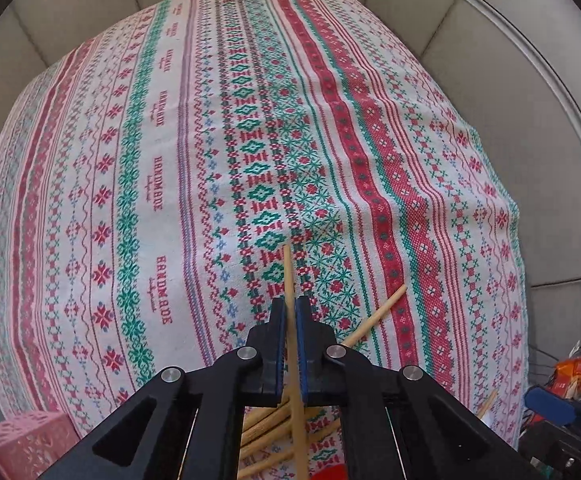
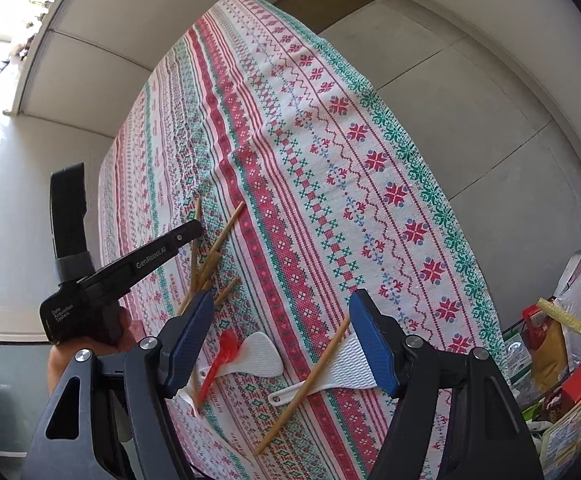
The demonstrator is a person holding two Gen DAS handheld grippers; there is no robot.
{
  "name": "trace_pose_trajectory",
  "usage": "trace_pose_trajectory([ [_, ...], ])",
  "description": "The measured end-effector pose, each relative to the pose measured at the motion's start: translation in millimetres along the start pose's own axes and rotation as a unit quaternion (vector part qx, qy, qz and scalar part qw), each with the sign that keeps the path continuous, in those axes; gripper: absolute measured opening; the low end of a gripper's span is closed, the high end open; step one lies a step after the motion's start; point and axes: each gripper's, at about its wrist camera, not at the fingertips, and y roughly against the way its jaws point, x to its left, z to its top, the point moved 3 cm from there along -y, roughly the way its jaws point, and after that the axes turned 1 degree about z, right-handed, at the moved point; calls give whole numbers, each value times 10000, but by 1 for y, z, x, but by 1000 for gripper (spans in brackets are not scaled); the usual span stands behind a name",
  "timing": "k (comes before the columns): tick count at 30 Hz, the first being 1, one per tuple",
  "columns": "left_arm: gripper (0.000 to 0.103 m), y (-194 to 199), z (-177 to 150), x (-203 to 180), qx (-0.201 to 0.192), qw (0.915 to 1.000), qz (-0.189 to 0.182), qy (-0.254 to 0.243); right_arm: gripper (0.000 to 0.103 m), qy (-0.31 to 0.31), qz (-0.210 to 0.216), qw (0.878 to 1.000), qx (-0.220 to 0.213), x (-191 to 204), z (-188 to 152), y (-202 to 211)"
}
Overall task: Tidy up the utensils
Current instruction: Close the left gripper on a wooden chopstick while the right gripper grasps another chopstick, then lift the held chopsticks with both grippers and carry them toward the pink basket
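Clearly, the left gripper [image 1: 289, 312] is clenched on a single wooden chopstick [image 1: 290, 280], its blue pads pressing the stick from both sides at lower centre of the left wrist view. The stick's tip pokes up past the pads over the patterned tablecloth [image 1: 170, 160], and its lower length runs down between the black arms toward the bottom edge. Beneath those arms lies a loose pile of chopsticks [image 1: 266, 424], crossing one another on the cloth, and one more chopstick [image 1: 374, 320] slants out to the right of the pads. A pink perforated basket [image 1: 22, 440] shows in the lower left corner.

From the right wrist view, the right gripper [image 2: 282, 336] is released, its blue pads standing wide apart and holding nothing. Between them, lower centre, two white rice paddles lie on the cloth: the left paddle [image 2: 258, 356] with a red plastic spoon [image 2: 220, 360] lying across its handle, and the right paddle [image 2: 346, 368] with a long chopstick [image 2: 310, 380] lying diagonally over it. At middle left the left gripper's black body rises over the chopstick pile, the held stick standing out beyond its tip. Assorted food packages [image 2: 562, 360] crowd the lower right edge, beside the table.
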Motion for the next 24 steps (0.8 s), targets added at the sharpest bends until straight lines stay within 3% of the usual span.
trace_pose_trajectory([
  [6,5,50,-12,23,-459,9986,-110,224,70,-32,69,9999,112,-2,3,-14],
  [13,5,124,-36,34,-1267,9907,-377,312,41,-160,513,9981,292,15,20,-40],
  [20,5,183,-86,58,-2120,9746,-620,368,30,-148,316,9981,505,39,35,-86],
  [24,5,205,-111,73,-2355,9681,-725,456,25,-96,50,9990,429,52,42,-102],
])
